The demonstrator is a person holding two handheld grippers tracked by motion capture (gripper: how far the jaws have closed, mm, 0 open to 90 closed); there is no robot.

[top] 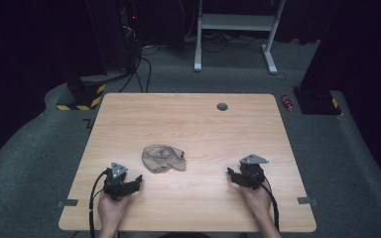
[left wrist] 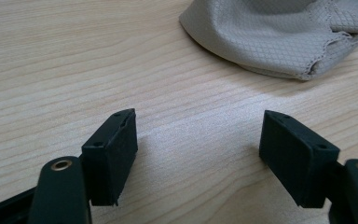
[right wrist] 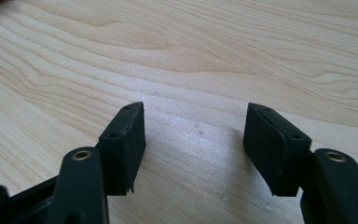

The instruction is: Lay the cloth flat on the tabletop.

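Both grippers, left gripper and right gripper, rest low, jaws apart; beige cloth lies between.

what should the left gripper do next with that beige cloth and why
Probably ease the left gripper forward to the beige cloth: its jaws stand open over bare table, and the crumpled cloth lies just ahead, untouched. The right gripper is farther off.
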